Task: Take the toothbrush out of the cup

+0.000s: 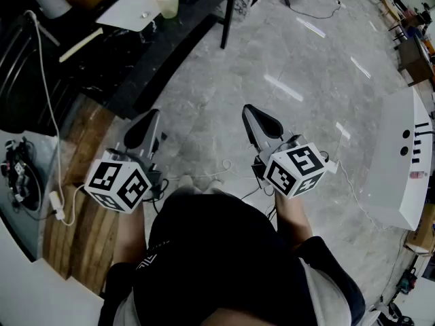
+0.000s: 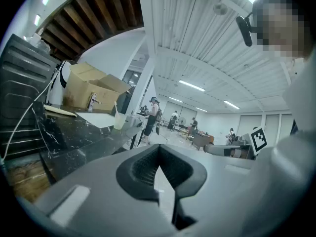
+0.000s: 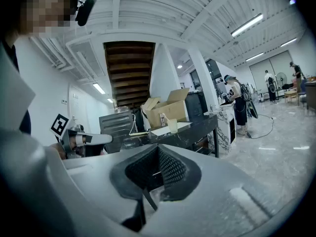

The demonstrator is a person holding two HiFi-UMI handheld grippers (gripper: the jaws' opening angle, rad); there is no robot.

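Observation:
A pale translucent cup [image 1: 168,4] stands on the black marble table [image 1: 178,46], far ahead of both grippers. In the left gripper view the cup [image 2: 119,120] has a thin toothbrush handle [image 2: 116,108] sticking out of it. The right gripper view shows the same cup [image 3: 172,126] near the table's edge. My left gripper [image 1: 151,118] and right gripper [image 1: 252,113] are held side by side over the floor, well short of the table. Both point roughly level. The left gripper's [image 2: 159,149] jaws are shut on nothing, and the right gripper's [image 3: 158,149] jaws meet with nothing between them.
A cardboard box [image 2: 91,90] and a white sheet [image 1: 136,11] lie on the table by the cup. A wooden platform [image 1: 76,182] with cables runs along the left. A white unit [image 1: 402,160] stands at the right. Grey marble floor [image 1: 306,80] lies ahead, with people far off.

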